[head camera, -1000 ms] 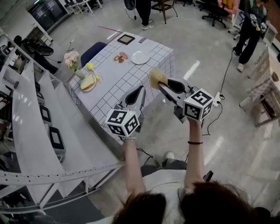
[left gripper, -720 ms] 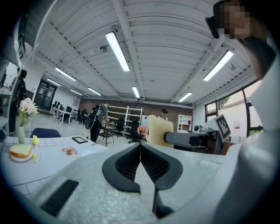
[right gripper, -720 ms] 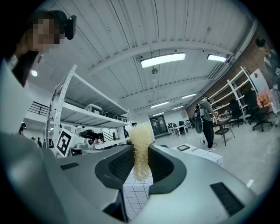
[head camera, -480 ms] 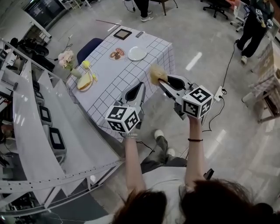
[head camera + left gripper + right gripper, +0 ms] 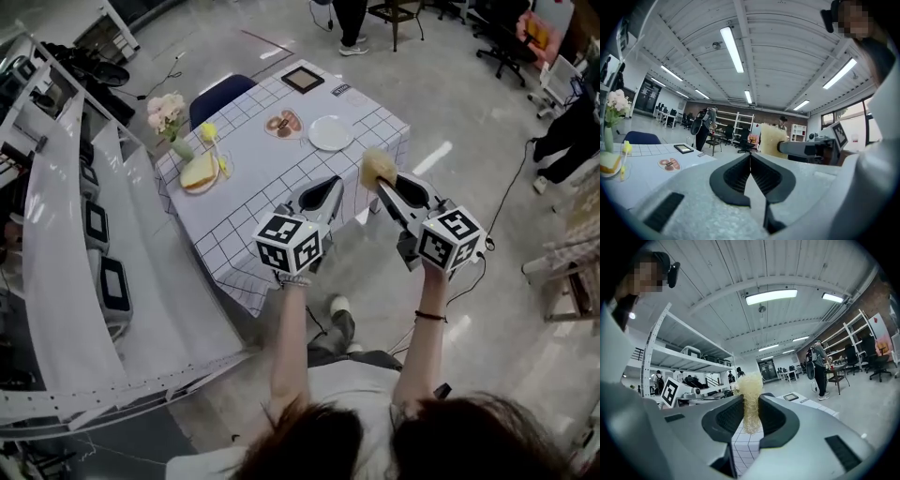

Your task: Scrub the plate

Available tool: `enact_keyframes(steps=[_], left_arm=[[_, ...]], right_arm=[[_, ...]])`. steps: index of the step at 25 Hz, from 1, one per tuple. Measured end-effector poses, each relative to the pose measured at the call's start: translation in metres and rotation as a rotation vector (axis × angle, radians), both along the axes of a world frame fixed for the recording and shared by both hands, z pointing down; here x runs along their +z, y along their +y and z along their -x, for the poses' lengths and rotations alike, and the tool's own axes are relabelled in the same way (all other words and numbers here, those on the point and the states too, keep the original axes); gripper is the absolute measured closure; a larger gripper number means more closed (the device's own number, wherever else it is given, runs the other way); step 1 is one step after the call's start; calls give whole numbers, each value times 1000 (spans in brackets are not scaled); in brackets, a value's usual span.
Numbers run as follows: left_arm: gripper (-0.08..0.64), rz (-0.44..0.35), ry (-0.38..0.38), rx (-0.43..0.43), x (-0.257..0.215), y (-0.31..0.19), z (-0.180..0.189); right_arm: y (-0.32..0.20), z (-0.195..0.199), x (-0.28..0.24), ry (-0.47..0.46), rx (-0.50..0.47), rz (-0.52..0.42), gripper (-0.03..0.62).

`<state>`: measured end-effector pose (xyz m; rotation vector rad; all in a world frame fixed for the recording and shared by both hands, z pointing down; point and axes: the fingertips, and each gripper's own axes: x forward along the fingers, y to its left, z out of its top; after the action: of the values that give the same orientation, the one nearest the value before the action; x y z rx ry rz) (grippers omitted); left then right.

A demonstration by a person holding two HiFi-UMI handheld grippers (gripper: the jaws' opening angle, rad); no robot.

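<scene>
Open workshop, shiny grey floor [image 5: 487,309]. One grid-clothed desk [image 5: 253,202] at 11 o'clock; one white plate [image 5: 330,133] on it at 12. Left claw [image 5: 330,186] pressed together, empty. Right claw [image 5: 384,180] pinching one yellow scrubber [image 5: 378,166].

Rough, fibrous scrubber [image 5: 749,397] — smooth plate [image 5: 330,132]

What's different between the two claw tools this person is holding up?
The right gripper clamps a yellow scrubbing pad, while the left gripper holds nothing. The right gripper's jaws stand apart around the pad, while the left gripper's jaws meet. Both are raised in the air, pointing toward the table, short of the white plate.
</scene>
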<state>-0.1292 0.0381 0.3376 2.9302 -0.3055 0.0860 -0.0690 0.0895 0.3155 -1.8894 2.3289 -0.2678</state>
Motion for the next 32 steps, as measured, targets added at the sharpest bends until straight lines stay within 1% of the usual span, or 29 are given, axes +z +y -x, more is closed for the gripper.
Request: enact_keyframes(steps=[4,11,15,20,27,32], left_arm=[[549,6,-4,-22,3,-36,1],[549,5,-13,-74,2,-92,8],[549,7,-21,-86,6,-116,5],[549,7,-9,-72,6,-130,-8],[549,12,-6,-39,7,-129,-27],[549,26,-21,-65,14,-133,-28]], right_arm=[[-43,-3,6,13,-28,31,514],[-102,-2,8,-11,-78,34,514],[-124,-6,12,-24,-87,31,514],[-136,-16,12,-15,-76,33,514],[-132,-36,15,-26,-26,40,514],[-132,-43,18,-32,-12,49,514]])
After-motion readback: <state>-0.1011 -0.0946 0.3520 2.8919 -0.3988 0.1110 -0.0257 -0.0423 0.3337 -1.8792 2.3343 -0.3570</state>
